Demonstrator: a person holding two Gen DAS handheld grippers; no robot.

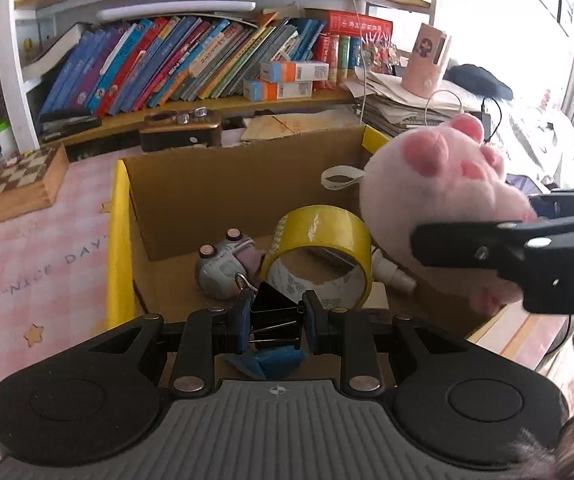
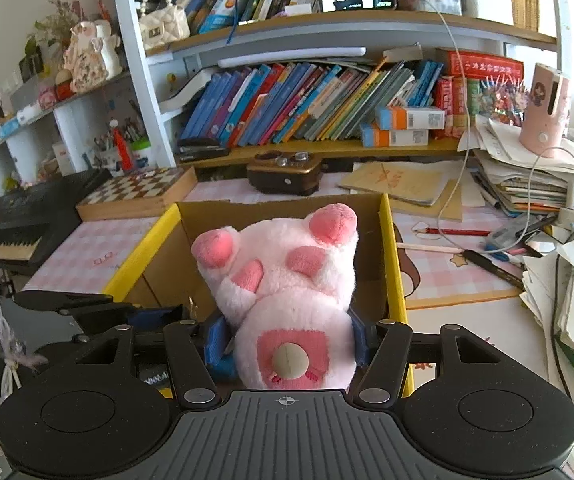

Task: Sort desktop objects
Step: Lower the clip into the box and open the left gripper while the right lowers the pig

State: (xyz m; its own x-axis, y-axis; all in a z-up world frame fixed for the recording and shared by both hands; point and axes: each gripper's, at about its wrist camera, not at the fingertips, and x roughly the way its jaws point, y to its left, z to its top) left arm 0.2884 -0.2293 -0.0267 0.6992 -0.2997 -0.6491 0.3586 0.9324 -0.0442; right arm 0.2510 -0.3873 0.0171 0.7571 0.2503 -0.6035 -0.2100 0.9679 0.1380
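Plush pig (image 2: 287,292), soft and light, sits squeezed in my right gripper (image 2: 287,340), jaws pinching its rump, above the cardboard box (image 2: 391,264) at twelve o'clock. My left gripper (image 1: 275,320) has its jaws closed on a stiff black binder clip (image 1: 275,308) over the box, near the yellow tape roll (image 1: 319,248).

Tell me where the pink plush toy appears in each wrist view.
Left wrist view: pink plush toy at right of centre, pinched by the right claw, above the box.
Right wrist view: bottom centre, between that claw's blue pads.
Shared landmark: yellow-edged cardboard box.
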